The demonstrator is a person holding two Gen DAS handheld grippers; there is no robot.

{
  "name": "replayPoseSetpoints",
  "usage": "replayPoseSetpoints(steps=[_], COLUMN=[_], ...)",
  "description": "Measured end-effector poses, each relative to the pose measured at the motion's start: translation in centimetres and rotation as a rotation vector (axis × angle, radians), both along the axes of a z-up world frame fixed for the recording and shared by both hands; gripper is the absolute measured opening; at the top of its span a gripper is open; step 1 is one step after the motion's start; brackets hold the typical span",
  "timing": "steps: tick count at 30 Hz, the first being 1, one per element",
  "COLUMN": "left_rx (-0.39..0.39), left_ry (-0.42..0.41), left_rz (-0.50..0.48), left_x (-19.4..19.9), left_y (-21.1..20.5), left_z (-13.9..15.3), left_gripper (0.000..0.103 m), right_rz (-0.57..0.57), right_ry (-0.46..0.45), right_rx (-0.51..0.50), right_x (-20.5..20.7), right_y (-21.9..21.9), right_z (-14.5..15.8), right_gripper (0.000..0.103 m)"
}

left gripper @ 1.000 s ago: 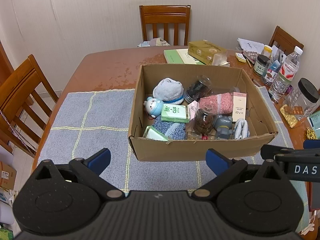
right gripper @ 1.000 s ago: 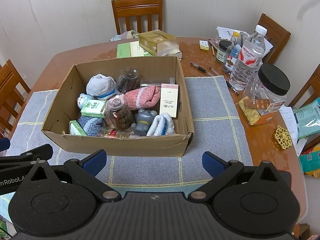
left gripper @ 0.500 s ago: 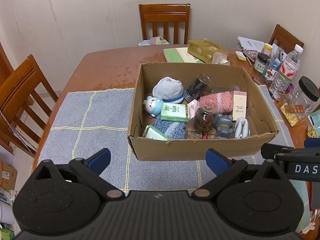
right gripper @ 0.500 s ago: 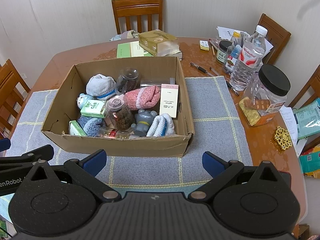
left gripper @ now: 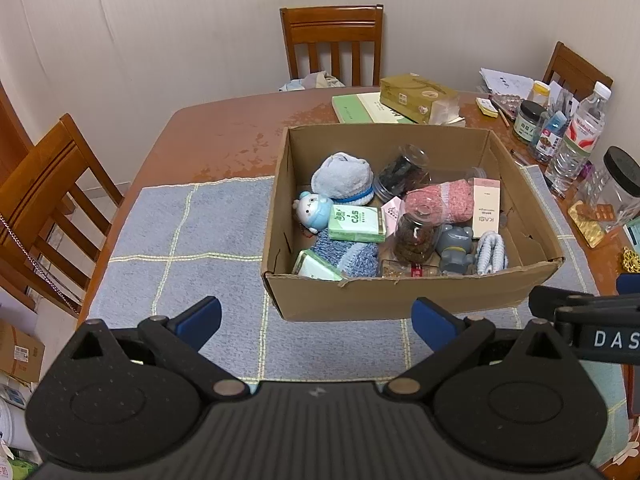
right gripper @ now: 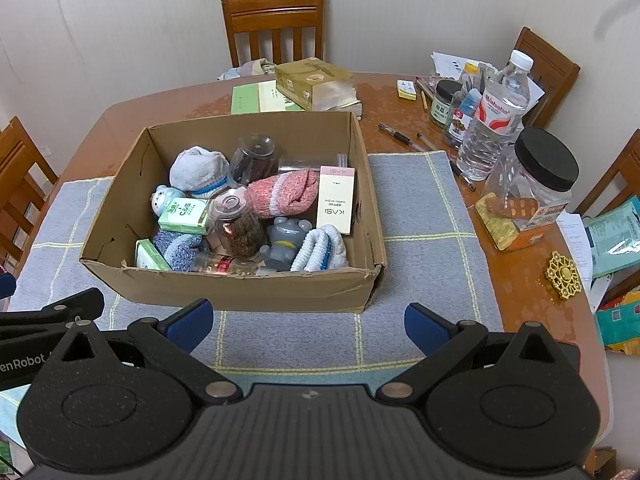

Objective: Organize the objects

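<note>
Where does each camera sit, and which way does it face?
Left wrist: on the left claw, open, facing the brown cardboard box ahead-right; the right claw's arm shows at right.
Right wrist: on the right claw, open, facing the same box ahead-left; the left claw's arm shows at left.
Shared: box, grey checked mat.

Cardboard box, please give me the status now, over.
Left tool open, empty; right tool open, empty. Cardboard box on the grey mat, full of mixed items, none picked yet. Nothing between tools and box.
</note>
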State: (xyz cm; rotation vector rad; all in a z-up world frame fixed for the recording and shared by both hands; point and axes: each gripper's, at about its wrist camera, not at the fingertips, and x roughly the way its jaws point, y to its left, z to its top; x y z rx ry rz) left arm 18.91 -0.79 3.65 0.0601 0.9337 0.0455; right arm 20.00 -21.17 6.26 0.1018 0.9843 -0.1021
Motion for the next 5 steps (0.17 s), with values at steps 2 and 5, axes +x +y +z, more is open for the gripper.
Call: replayPoseSetpoints(steps=[2, 5], left_rx=[0.003, 0.002], left_ry=[0.0, -0.002], left_rz=[-0.001, -0.004], left_x=[0.02, 0.04], left_y=[-0.03, -0.04], left_z=[0.03, 0.12], left_gripper=[0.101, 0.101], right_rz=[0.0, -0.003], right_ry=[0.002, 0.003], right_rx=[-0.004, -0.003], right_x=[0.04, 0.02], right_y=[0.05, 0.06], right_z=[0.01, 0.05], right_gripper=[0.103, 0.103])
